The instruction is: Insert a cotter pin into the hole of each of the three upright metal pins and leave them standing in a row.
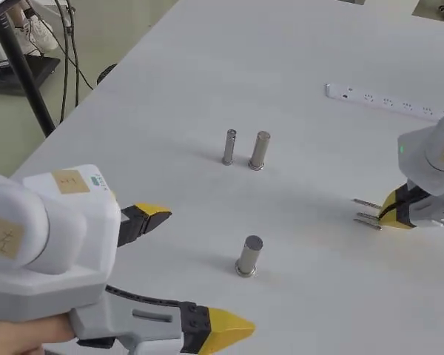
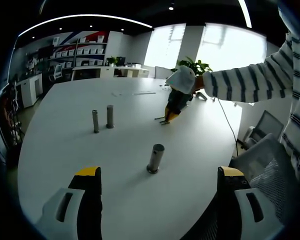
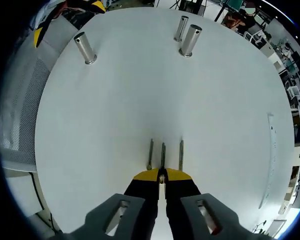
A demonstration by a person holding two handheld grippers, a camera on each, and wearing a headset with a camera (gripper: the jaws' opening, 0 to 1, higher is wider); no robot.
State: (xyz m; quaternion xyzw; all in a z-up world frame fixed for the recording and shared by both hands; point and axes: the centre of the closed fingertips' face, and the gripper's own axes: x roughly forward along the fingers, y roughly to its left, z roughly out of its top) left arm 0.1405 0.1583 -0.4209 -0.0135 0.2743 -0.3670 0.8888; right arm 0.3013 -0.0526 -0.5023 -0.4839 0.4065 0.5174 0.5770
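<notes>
white table: the work surface, bearing every item listed below. left gripper: at the near left of the head view, held in a hand; its yellow-tipped jaws stand wide apart with nothing between them, and in the left gripper view they frame the near metal pin without touching it. right gripper: at the right side of the table, tips lowered towards the surface; in the right gripper view its jaws are drawn together on the near end of the middle cotter pin. striped sleeve: the arm behind the right gripper, as seen in the left gripper view. power strip: white, lying flat towards the far right of the table, well apart from all pins. near metal pin: upright and alone, between the two grippers and closer to the left one. thick metal pin and thin metal pin: upright, just beside each other without touching, farther along the table; with the near one they mark a triangle, not a row. first outer cotter pin and second outer cotter pin: flanking the middle one, roughly parallel to it, near but apart, well away from the metal pins; whether the middle one rests on the table cannot be told.
</notes>
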